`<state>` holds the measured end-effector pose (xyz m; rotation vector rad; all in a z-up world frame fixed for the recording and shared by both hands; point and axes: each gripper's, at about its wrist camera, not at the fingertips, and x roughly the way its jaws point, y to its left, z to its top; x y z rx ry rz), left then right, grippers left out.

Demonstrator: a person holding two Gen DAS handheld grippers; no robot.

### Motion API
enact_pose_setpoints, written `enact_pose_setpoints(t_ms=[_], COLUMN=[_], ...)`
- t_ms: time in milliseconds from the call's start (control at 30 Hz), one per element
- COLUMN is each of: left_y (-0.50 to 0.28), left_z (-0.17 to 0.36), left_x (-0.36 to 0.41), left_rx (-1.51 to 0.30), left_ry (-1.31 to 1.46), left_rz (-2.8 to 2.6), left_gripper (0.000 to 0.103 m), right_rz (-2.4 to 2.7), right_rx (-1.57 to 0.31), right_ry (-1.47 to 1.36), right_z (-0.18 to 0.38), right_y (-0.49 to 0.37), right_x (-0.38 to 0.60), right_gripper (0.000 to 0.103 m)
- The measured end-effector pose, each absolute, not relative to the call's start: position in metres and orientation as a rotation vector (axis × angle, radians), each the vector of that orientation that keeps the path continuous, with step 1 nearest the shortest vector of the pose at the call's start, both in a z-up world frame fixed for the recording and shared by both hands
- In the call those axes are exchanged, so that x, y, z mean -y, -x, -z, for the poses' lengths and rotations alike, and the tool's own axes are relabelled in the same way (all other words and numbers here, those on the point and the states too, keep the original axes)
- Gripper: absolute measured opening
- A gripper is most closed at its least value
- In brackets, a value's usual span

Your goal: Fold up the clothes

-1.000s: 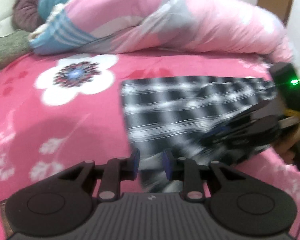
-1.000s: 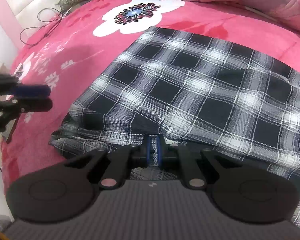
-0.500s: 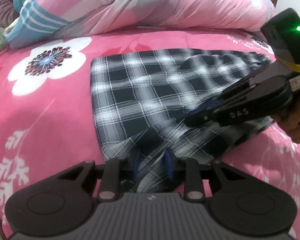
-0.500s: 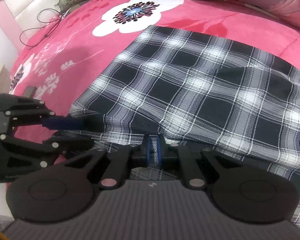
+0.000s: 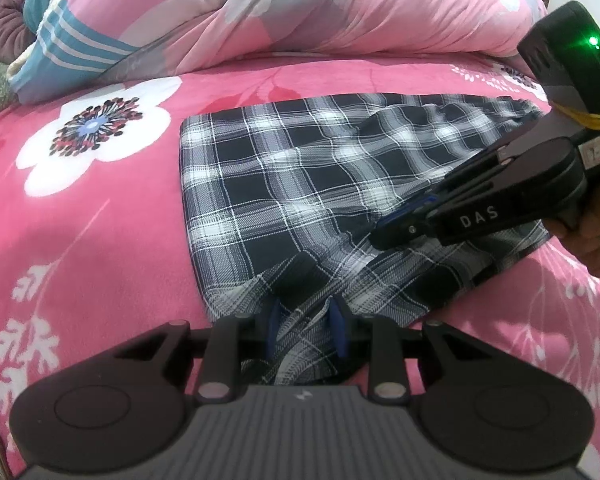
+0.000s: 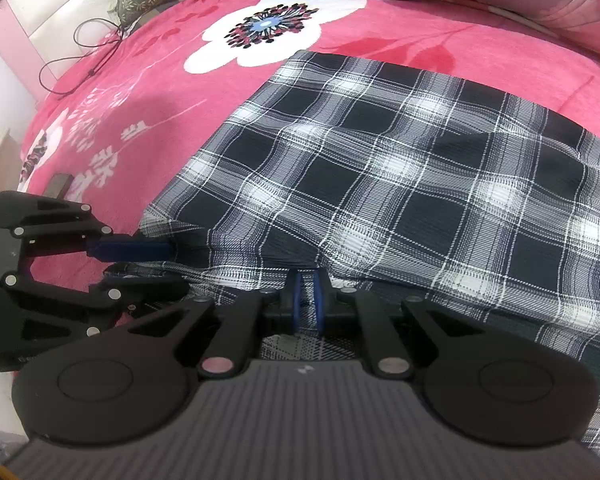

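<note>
Since the frame a second earlier, the left tool (image 5: 305,326) has come down from above the pink blanket (image 5: 100,240) to the near hem of the plaid garment (image 5: 300,184); over the last half second it has not shifted. The right tool (image 6: 307,300) has held its place throughout.

Legible writing: the letters "DAS" in white on the side of the right tool's body, seen from the left wrist view. White printed characters lie on the blanket near its left edge in the right wrist view; they cannot be read with certainty. A green indicator light (image 5: 593,42) glows on the right tool's upper housing.

Left tool: pitched steeply downward, blue pads partly apart, with a bunched fold of the plaid hem lying between them. Whether the pads actually press the cloth cannot be told. In the right wrist view one finger lies over the hem corner and the other under it.

Right tool: also pitched downward, jaws nearly together, pinching a thin edge of the plaid fabric at the garment's near side. A hand (image 5: 592,232) grips its handle at the right border of the left wrist view.

The plaid garment, black and white check, lies mostly flat on the pink flowered blanket covering the bed, its near edge doubled over. A pink quilt (image 5: 340,12) is heaped along the far side, well apart from the garment. A black cable (image 6: 84,52) trails near the headboard.
</note>
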<state>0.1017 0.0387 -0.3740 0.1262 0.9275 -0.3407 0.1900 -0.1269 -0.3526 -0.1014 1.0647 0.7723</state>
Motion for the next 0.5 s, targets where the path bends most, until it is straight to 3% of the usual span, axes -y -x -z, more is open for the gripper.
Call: enact_pose_setpoints(t_ms=[500], left_y=[-0.1004], left_z=[0.3724], left_x=[-0.0361], left_rx=[-0.925], left_ry=[-0.125], left_rz=[0.337], left_gripper=[0.029], right_rz=[-0.764], right_rx=[-1.045], right_ry=[0.111], right_z=[0.3530], right_y=[-0.1862], right_x=[0.1262], right_gripper=[0.006])
